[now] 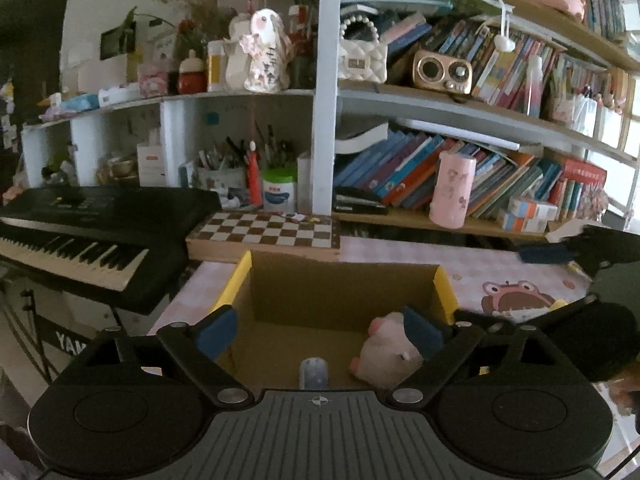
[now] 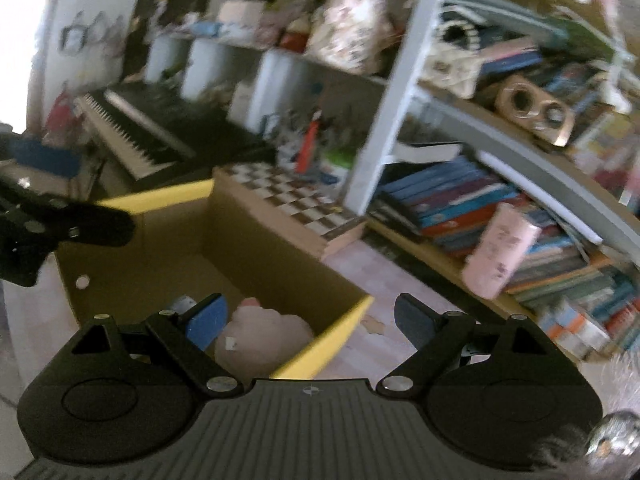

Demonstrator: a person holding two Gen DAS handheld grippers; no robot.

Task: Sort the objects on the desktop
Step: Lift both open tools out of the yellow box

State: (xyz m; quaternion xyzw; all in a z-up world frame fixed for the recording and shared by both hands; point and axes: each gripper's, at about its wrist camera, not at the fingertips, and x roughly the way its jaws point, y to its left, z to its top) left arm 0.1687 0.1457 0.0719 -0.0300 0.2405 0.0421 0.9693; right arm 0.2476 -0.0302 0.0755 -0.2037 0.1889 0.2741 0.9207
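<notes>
An open cardboard box with yellow flap edges stands on the pink desk mat. Inside it lie a pink plush pig and a small pale blue item. My left gripper hangs over the box, open, with nothing pressed between its blue pads. The right wrist view is blurred: the same box and plush pig show below my right gripper, which is open and empty above the box's near corner. The left gripper's arm shows at that view's left edge.
A chessboard box sits behind the carton, a black keyboard to its left. Shelves packed with books, a pink cylinder, pen holders and a stapler rise at the desk's back. The frog-print mat lies right of the box.
</notes>
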